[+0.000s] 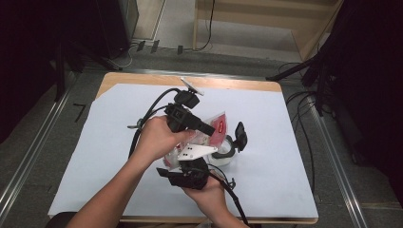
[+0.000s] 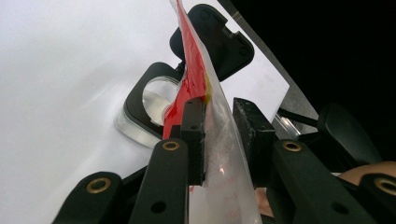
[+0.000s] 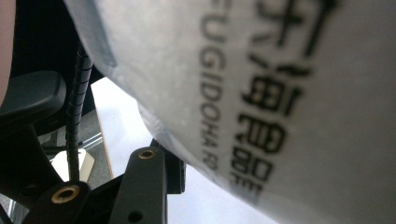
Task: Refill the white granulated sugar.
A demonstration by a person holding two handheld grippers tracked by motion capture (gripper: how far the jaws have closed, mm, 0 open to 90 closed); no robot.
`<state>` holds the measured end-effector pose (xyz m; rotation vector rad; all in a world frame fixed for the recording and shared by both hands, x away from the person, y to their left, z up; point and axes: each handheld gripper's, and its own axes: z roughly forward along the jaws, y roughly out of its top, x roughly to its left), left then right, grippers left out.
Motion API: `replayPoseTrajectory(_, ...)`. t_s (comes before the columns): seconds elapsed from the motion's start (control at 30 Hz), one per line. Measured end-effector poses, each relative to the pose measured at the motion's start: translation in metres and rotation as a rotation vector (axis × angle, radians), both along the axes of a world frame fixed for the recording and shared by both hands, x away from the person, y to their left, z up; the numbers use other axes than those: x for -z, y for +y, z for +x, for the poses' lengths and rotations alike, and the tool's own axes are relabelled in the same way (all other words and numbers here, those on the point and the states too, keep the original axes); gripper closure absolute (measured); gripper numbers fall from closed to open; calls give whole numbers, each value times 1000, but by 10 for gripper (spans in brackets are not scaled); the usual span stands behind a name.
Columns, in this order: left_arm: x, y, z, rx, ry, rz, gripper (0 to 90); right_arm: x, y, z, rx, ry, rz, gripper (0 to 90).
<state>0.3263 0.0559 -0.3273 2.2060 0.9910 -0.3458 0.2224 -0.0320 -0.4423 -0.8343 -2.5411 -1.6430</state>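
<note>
Item: clear plastic pouch (image 1: 215,129), red-and-white label at its upper end, black print on its pale lower body. Location: middle of the table, lifted off the white sheet (image 1: 119,142), tilted so the labelled end points far and to the right.

Item: left gripper (image 1: 209,128), reaching in from the near left and aimed right. In the left gripper view its two pads (image 2: 194,135) flank the pouch (image 2: 219,158); one pad lies flat against the film, the other stands just beside it, and the film runs straight up between them. Condition: clenched on the pouch's upper part, as far as I can judge.

Item: right gripper (image 1: 187,175), near side, just below the pouch. In the right gripper view the printed pouch body (image 3: 280,93) looms right over the jaws; one black jaw arm sits against its underside. Whether the pads press on it I cannot tell.

Item: clear round container (image 1: 223,153) with black rim and hinged black lid (image 1: 240,135) standing open, on the sheet just right of the grippers, directly beneath the pouch's labelled end.

Progress, by judgement: lid open and pouch picked up and brought over the container. Left to do: opening the pouch or tipping its contents in. Nothing shows inside the container (image 2: 156,100) from the left gripper view.
</note>
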Motion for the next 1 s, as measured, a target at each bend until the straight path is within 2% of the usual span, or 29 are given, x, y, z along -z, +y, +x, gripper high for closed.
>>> replayPoseTrajectory(0.63, -1, -2, -2, -1, -11, 2, 755, 0, -1, -1, 0, -6, -2, 637)
replayPoseTrajectory(1.0, -2, 0, 3, -10, -2, 1, 751, 0, 0, 5, -9, -12, 3, 637)
